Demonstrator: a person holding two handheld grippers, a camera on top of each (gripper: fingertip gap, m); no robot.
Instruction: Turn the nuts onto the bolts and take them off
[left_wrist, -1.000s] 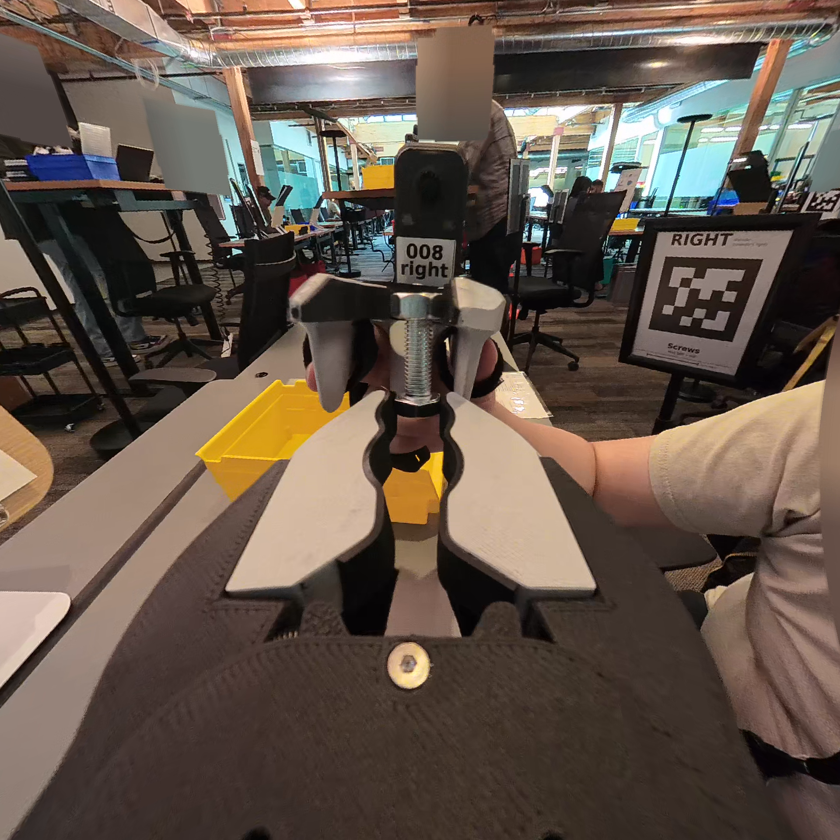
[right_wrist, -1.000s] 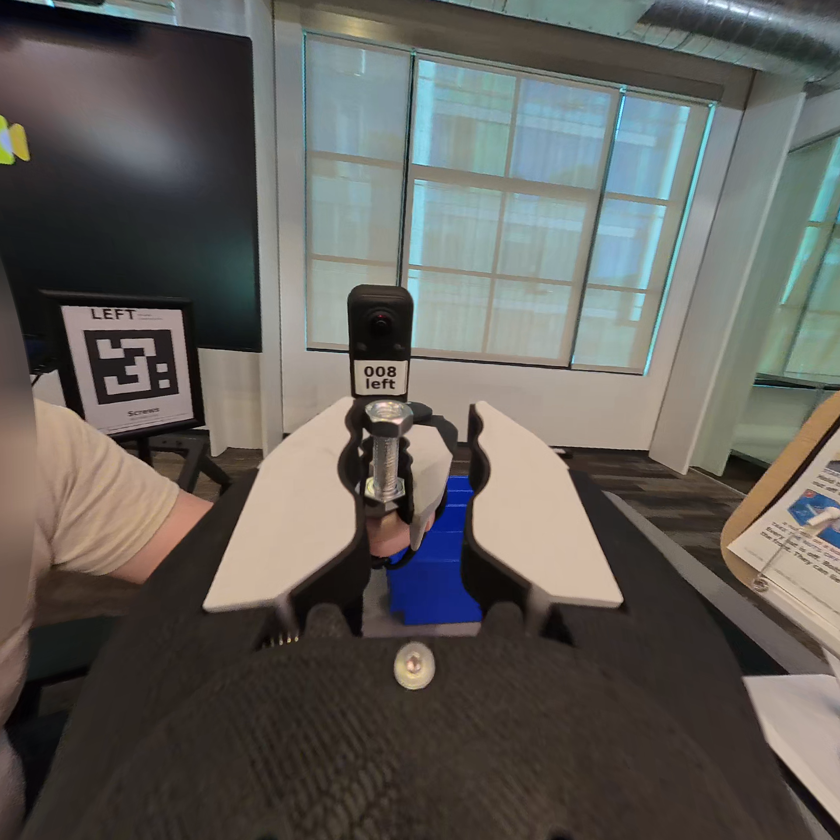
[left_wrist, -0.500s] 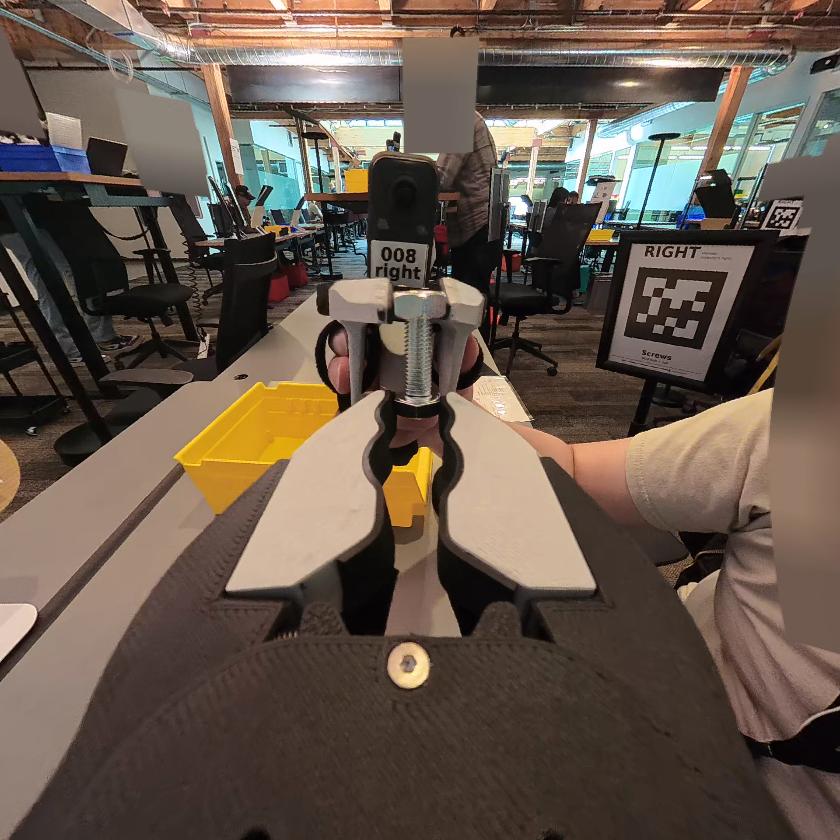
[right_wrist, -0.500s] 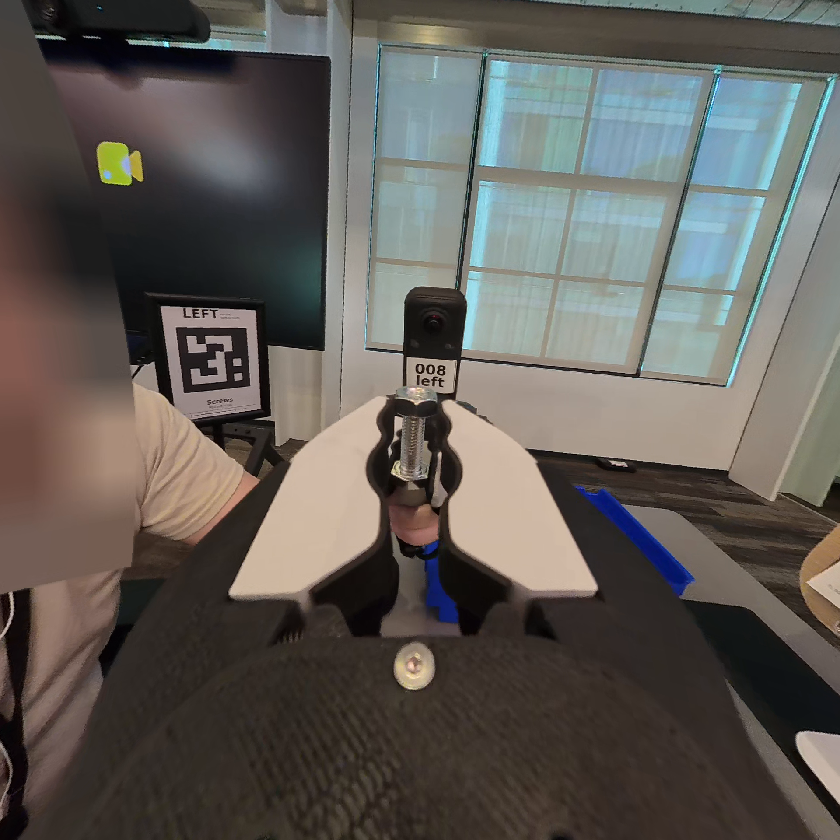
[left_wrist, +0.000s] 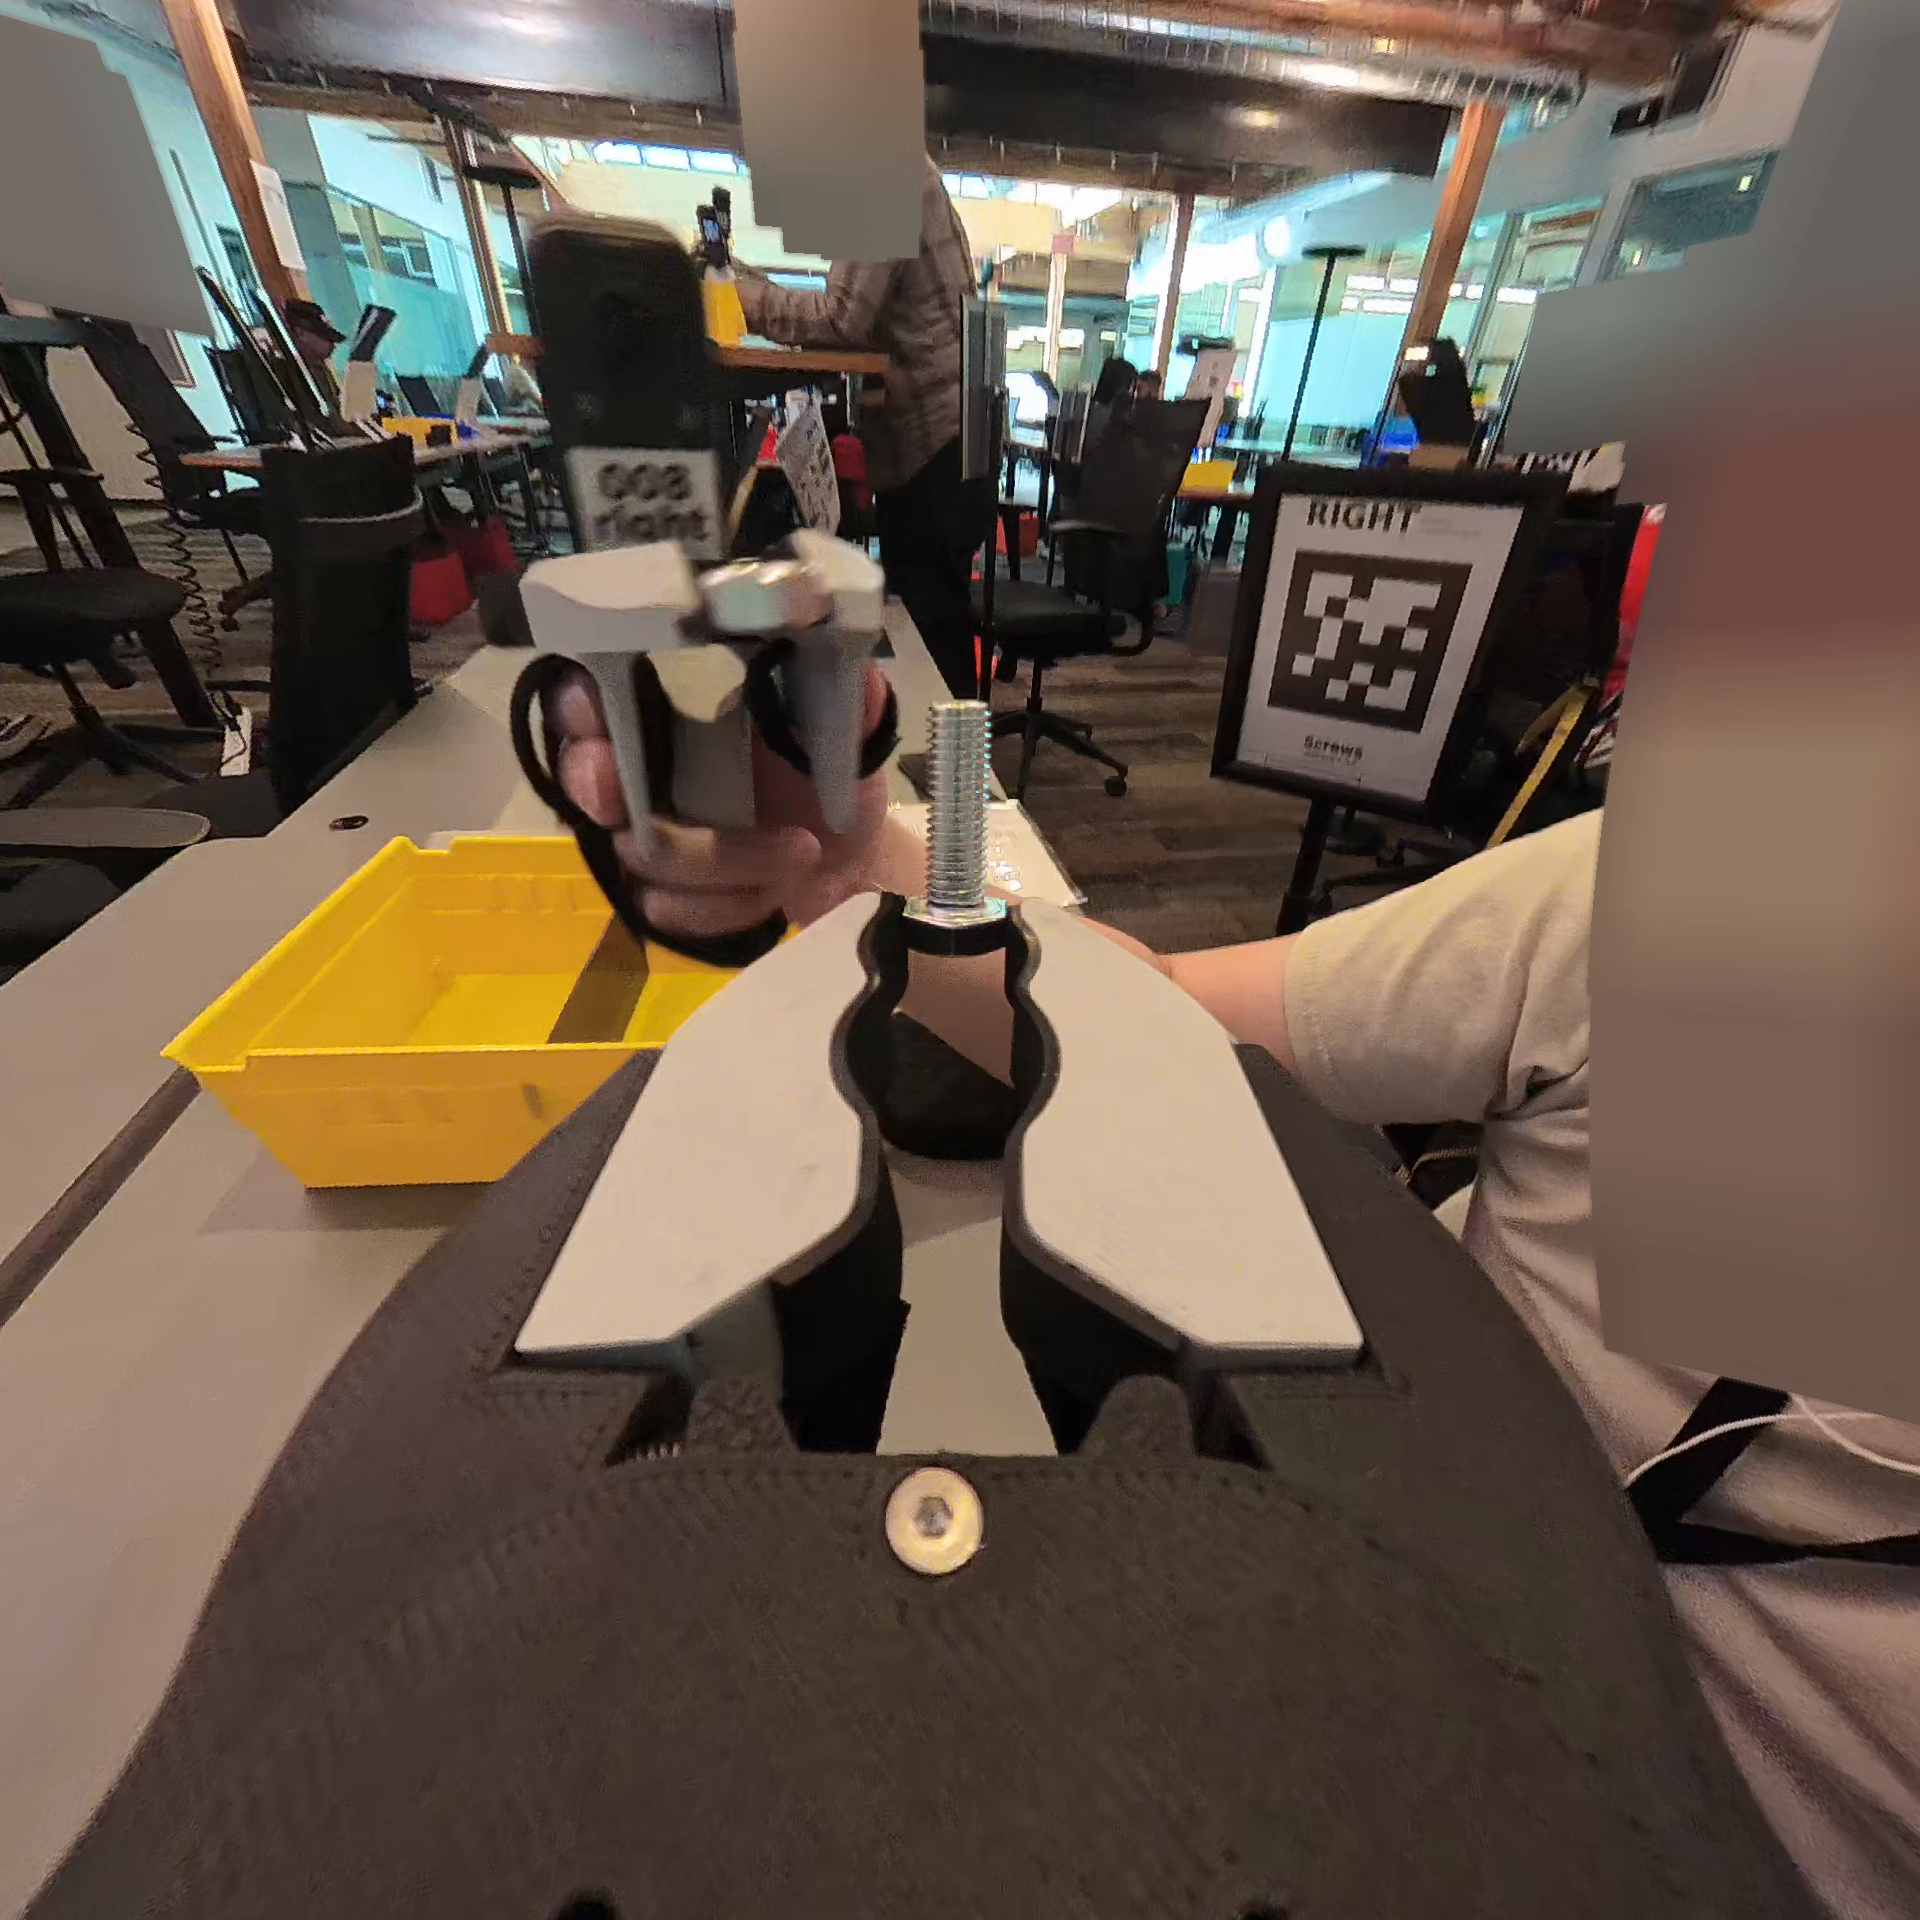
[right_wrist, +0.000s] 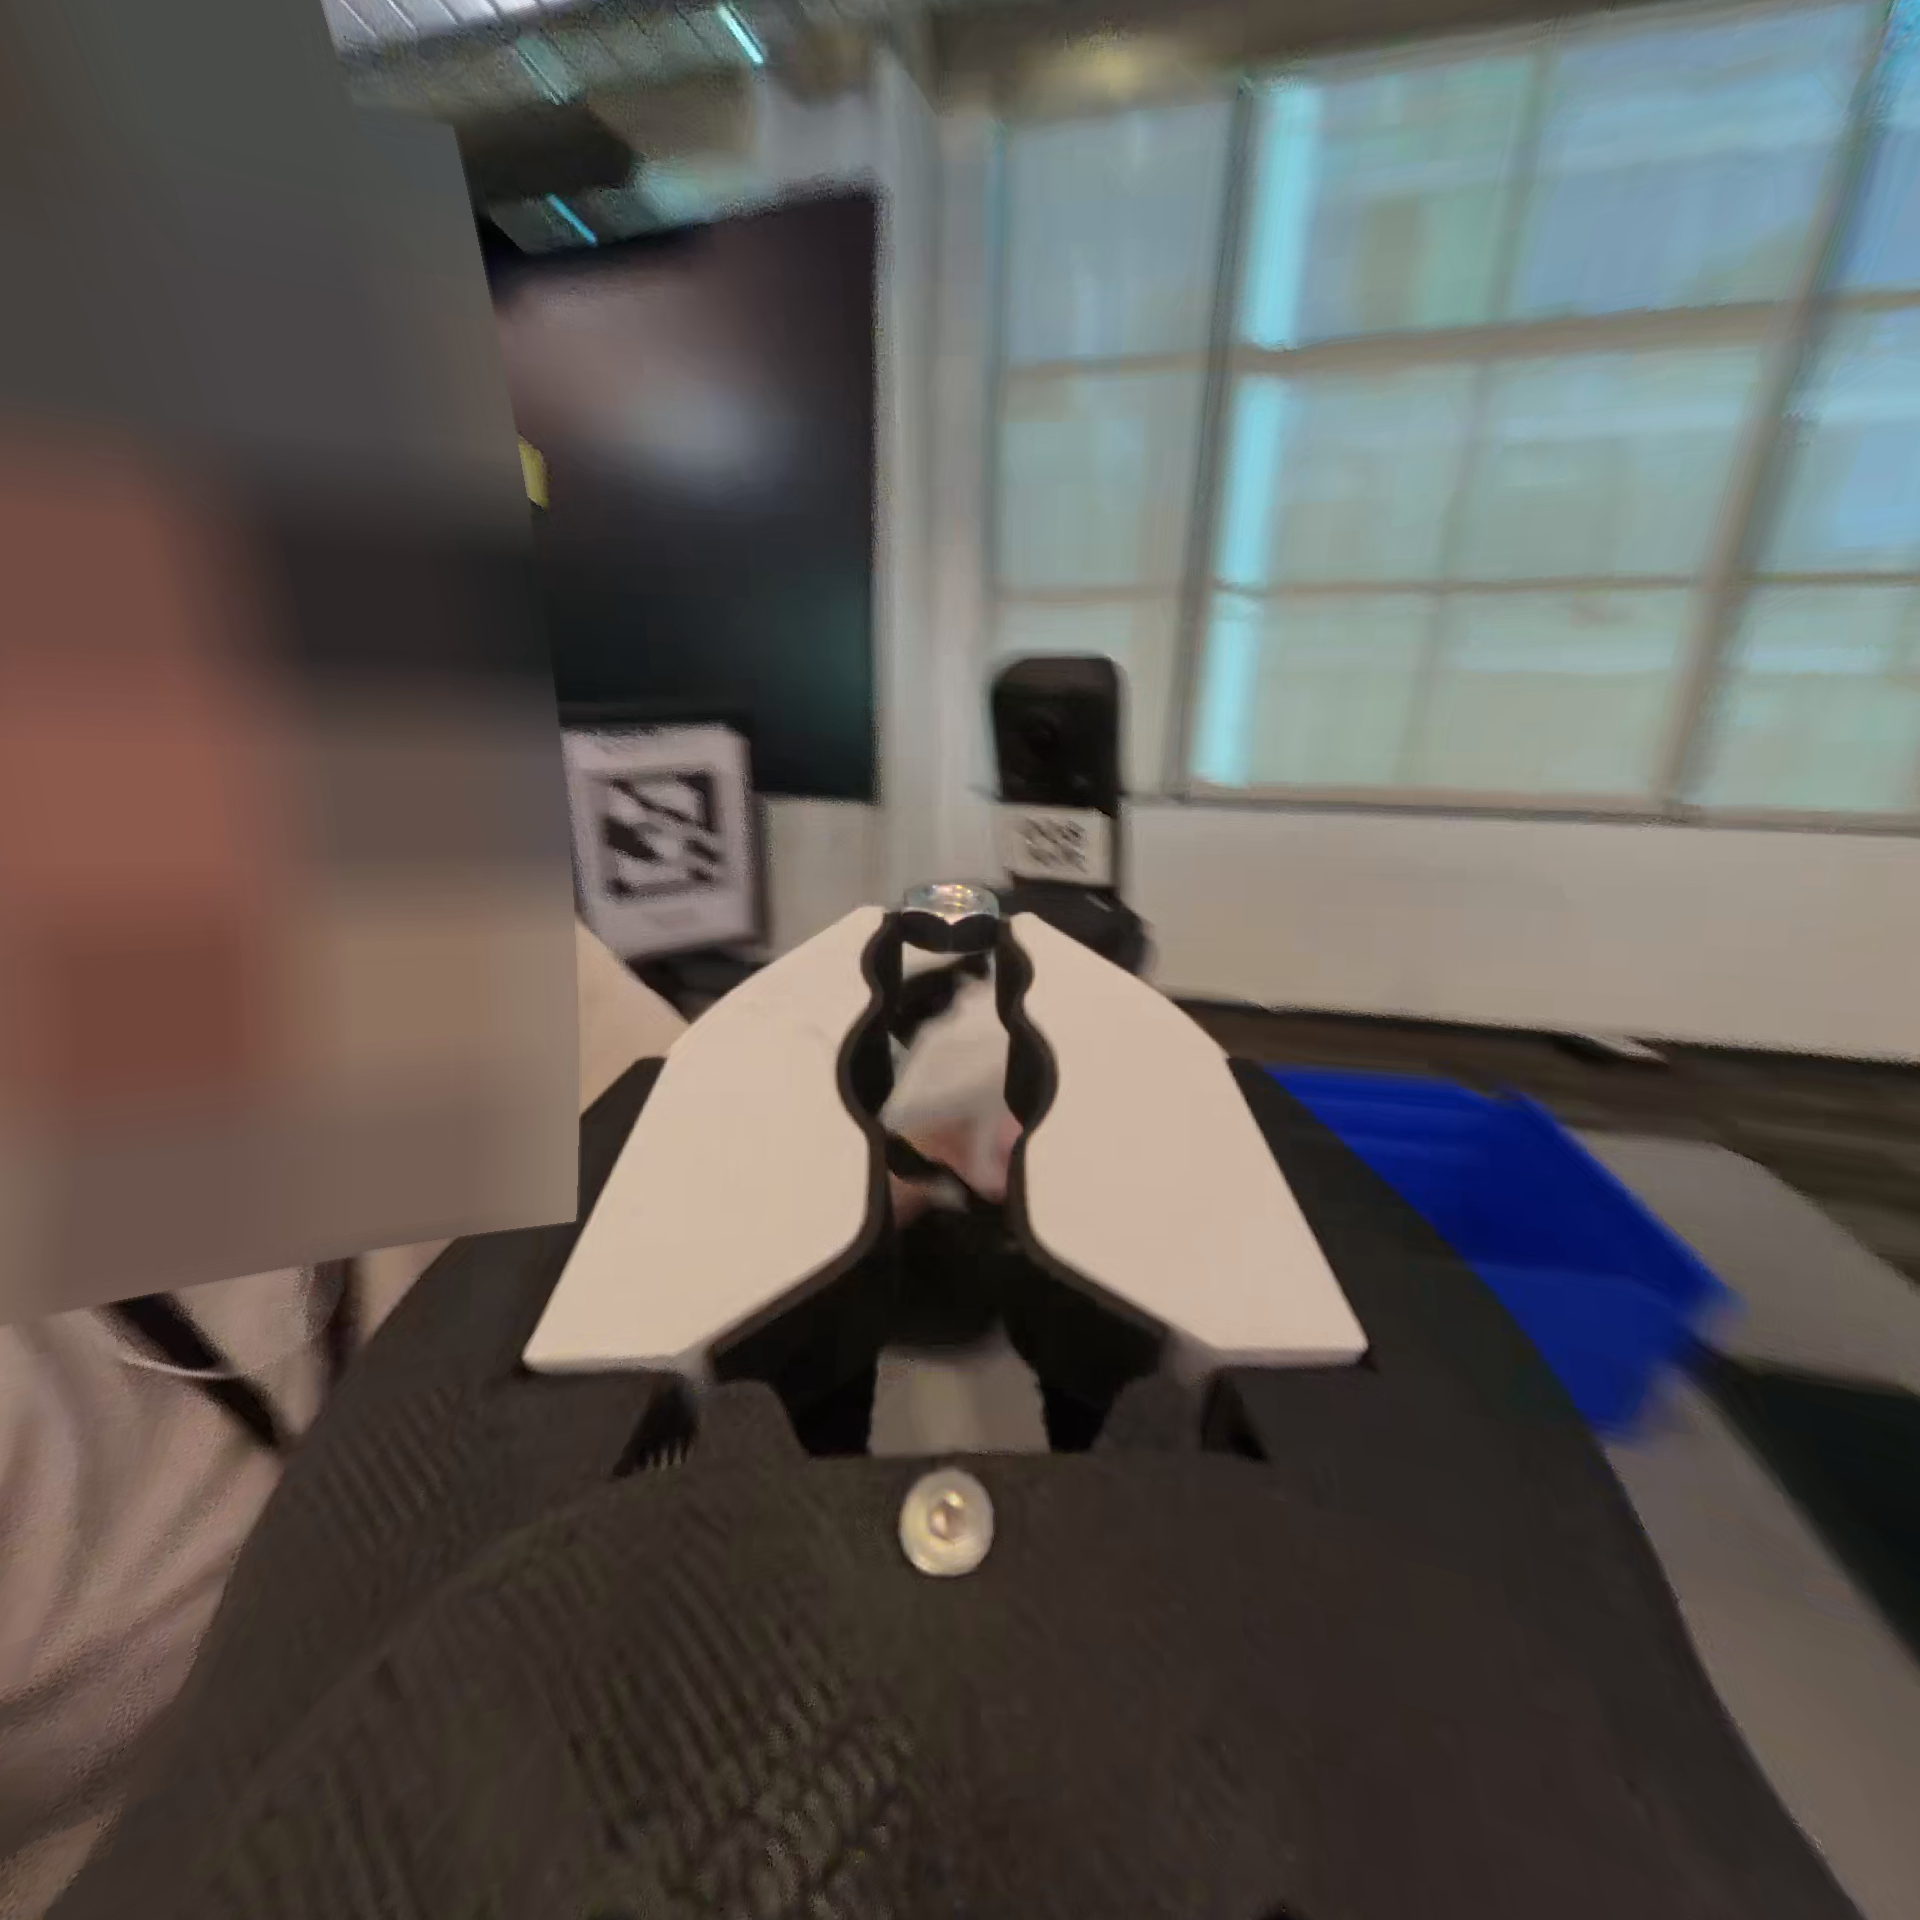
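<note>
Left wrist view. The left gripper (left_wrist: 952, 925) is closed on the hexagonal head of a bolt (left_wrist: 958, 805); the head sits in the foremost notch between the fingertips, and the threaded shank stands upright and bare above them. Up and to the left of the shank, and apart from it, the right gripper (left_wrist: 764, 613) faces the camera. It pinches a nut (left_wrist: 756, 600) between its two grey fingers (left_wrist: 608, 613), and the person's hand (left_wrist: 717, 821) wraps its handle. The nut is off the bolt, and lies higher than the tip of the thread. Behind and below the right gripper, a yellow bin (left_wrist: 395, 1081) rests on the grey table (left_wrist: 104, 1288). A framed marker sign (left_wrist: 1371, 634) stands to the right.

Right wrist view (motion-blurred). The right gripper (right_wrist: 948, 928) is nearly closed, with the nut (right_wrist: 948, 914) held flat in its foremost notch, the bore facing up. Beyond the nut, the left gripper's black camera block (right_wrist: 1055, 748) shows, but the bolt cannot be made out in the blur. A blue bin (right_wrist: 1496, 1195) lies on the table to the right, and another marker sign (right_wrist: 665, 831) stands at left.
</note>
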